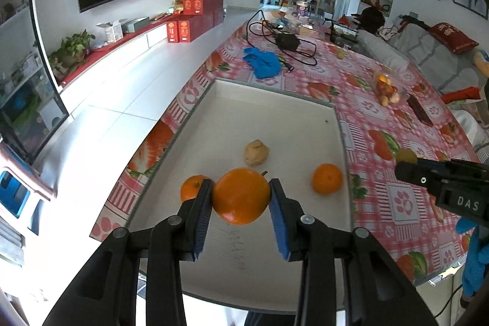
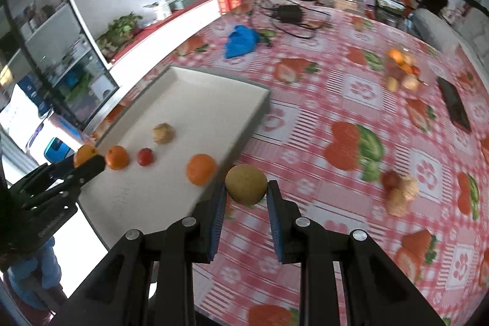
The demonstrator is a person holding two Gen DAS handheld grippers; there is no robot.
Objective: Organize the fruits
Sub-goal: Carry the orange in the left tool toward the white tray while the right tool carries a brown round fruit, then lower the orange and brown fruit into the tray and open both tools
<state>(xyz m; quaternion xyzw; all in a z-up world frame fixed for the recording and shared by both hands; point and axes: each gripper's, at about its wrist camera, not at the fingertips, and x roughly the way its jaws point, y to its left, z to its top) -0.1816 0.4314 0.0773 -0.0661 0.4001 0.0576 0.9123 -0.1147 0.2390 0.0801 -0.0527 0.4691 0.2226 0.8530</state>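
Note:
My left gripper [image 1: 240, 194] is shut on a large orange [image 1: 241, 196], held above the white tray [image 1: 275, 100]. On the tray floor lie a small orange [image 1: 326, 178], another orange [image 1: 191, 187] partly behind my left finger, and a beige walnut [image 1: 256, 152]. My right gripper [image 2: 246, 193] is shut on a yellow-green round fruit [image 2: 246, 184], over the tablecloth just right of the tray's edge [image 2: 244, 136]. The right wrist view also shows a small red fruit [image 2: 145, 156] on the tray and the left gripper [image 2: 88, 165] with its orange [image 2: 84, 154].
Loose fruits and walnuts [image 2: 398, 191] lie on the pink checked tablecloth [image 2: 321, 112] to the right. A clear bag of fruit [image 2: 402, 69], a dark flat object [image 2: 454, 103], a blue cloth [image 2: 241, 40] and black cables [image 2: 290, 14] sit farther back. A blue-gloved hand [image 1: 473, 258] holds the right gripper.

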